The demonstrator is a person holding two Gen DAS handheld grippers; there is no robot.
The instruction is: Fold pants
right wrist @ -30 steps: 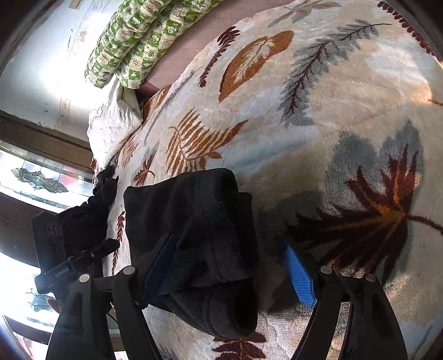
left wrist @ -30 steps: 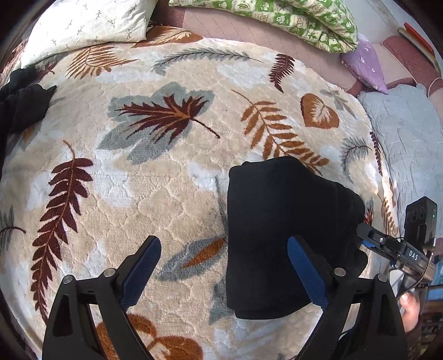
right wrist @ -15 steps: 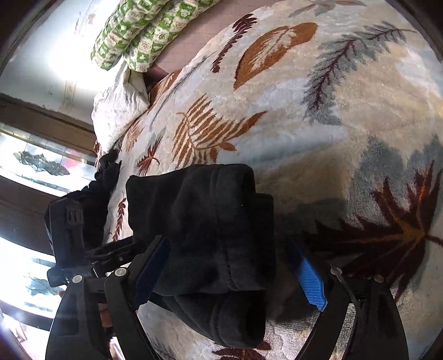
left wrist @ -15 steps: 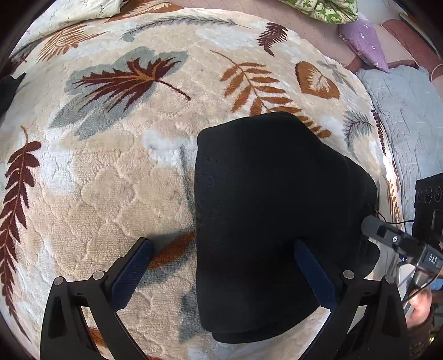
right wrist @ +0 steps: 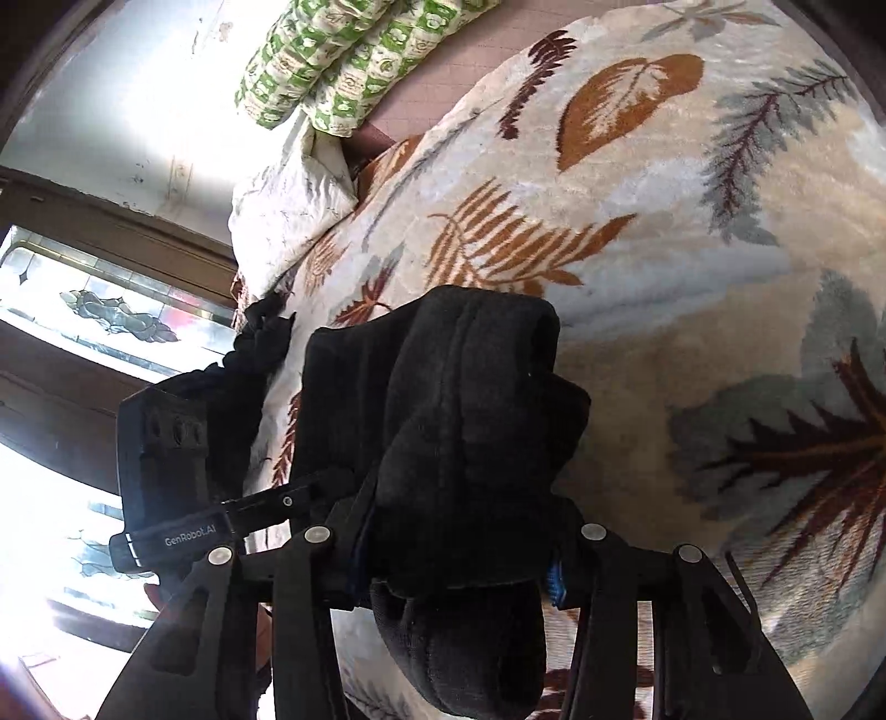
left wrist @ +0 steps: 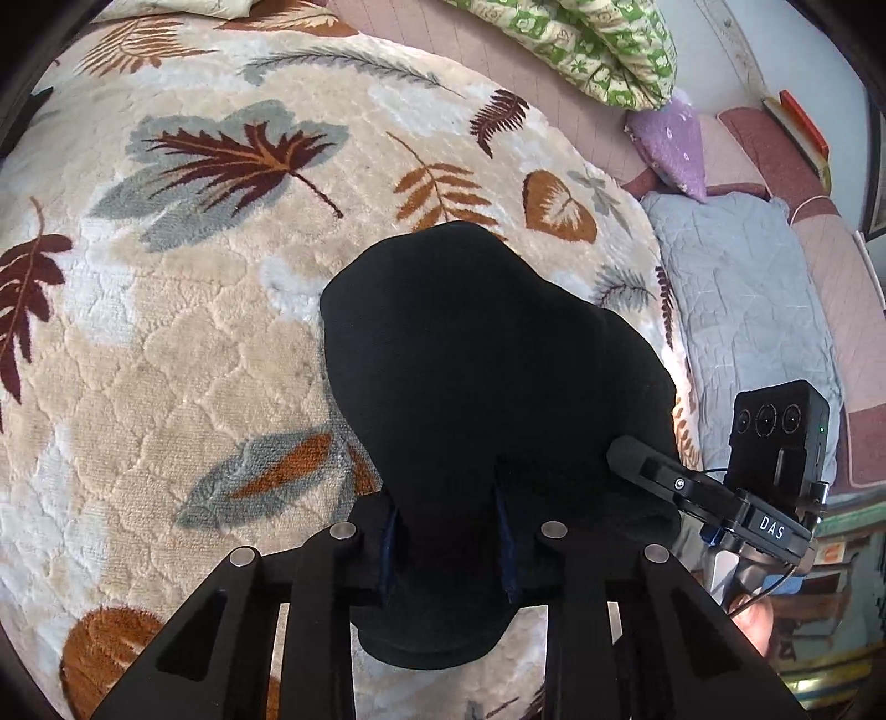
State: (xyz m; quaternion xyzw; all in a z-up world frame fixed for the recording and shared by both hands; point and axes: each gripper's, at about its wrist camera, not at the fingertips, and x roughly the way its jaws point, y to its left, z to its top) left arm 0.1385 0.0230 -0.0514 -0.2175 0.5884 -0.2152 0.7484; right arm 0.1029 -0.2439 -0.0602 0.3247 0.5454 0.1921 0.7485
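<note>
The black pants (left wrist: 476,365) lie folded into a thick bundle on the leaf-patterned blanket (left wrist: 183,310). My left gripper (left wrist: 448,543) is shut on the bundle's near edge, blue pads pressed into the cloth. In the right wrist view my right gripper (right wrist: 454,565) is shut on the other side of the same black pants (right wrist: 459,410), which bulge up between the fingers. Each gripper shows in the other's view: the right one in the left wrist view (left wrist: 720,498) and the left one in the right wrist view (right wrist: 183,498).
A green patterned quilt (left wrist: 581,50) and a purple pillow (left wrist: 670,144) lie at the far side. A grey-blue quilt (left wrist: 742,310) lies at the right. A white pillow (right wrist: 288,205) and another dark garment (right wrist: 260,343) lie by the window.
Both grippers have closed from wide open onto the folded black pants. The bundle now bulges up between the fingers.
</note>
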